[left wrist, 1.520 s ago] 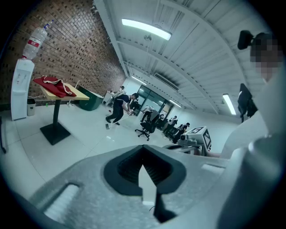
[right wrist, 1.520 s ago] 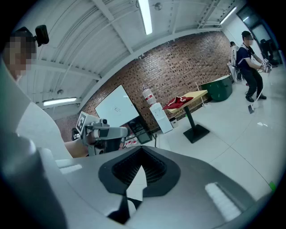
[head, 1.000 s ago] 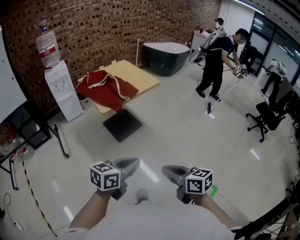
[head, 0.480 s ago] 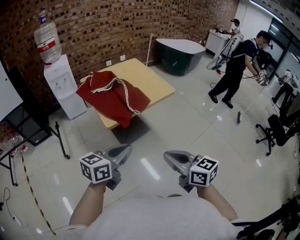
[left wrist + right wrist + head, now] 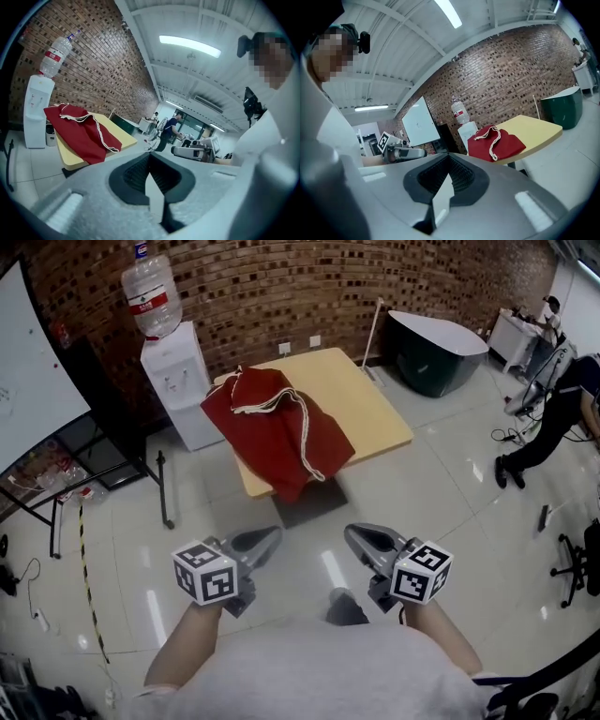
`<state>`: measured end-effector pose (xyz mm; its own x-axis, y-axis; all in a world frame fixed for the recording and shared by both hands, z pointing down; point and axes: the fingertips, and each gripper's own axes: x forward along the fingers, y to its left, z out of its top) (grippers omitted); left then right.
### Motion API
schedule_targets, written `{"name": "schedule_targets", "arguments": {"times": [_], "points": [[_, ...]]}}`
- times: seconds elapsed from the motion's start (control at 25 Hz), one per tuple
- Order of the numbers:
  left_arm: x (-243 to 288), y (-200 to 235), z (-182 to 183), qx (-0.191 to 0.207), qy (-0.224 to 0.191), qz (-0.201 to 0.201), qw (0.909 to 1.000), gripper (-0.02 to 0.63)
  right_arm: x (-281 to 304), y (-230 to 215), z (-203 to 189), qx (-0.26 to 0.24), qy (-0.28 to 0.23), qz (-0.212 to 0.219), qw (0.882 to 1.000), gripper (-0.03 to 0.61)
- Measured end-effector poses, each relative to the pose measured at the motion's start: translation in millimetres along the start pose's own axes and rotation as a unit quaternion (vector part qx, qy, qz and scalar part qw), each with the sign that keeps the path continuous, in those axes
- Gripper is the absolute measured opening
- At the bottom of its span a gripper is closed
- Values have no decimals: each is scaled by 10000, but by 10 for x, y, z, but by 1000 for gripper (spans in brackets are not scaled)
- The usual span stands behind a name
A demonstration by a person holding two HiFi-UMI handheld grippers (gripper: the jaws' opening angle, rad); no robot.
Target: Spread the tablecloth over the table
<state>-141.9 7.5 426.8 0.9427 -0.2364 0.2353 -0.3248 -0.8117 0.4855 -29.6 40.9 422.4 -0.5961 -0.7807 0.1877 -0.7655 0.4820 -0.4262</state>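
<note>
Your left gripper [image 5: 255, 544] and right gripper [image 5: 370, 545] sit low at 6 o'clock, both closed on nothing. The red cloth [image 5: 281, 427] lies bunched on the table [image 5: 370, 399] at 12 o'clock, overhanging its near edge. Grab only one fold and it may slide off.

Red tablecloth [image 5: 279, 427] lies bunched on the yellow table [image 5: 370, 399]
</note>
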Motion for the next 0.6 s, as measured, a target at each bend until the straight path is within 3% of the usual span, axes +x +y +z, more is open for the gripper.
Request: {"name": "schedule_targets", "arguments": {"times": [0.36, 0.56, 0.6], "points": [[707, 515, 236, -507, -452, 1101, 9916, 2, 404, -1154, 507, -449, 485, 684, 9955, -2], [929, 771, 254, -751, -728, 1576, 9820, 2, 660, -1508, 503, -1377, 1049, 986, 9800, 25], [943, 806, 204, -801, -710, 1611, 9811, 27, 716, -1534, 463, -1551, 1139, 1023, 9760, 28]]}}
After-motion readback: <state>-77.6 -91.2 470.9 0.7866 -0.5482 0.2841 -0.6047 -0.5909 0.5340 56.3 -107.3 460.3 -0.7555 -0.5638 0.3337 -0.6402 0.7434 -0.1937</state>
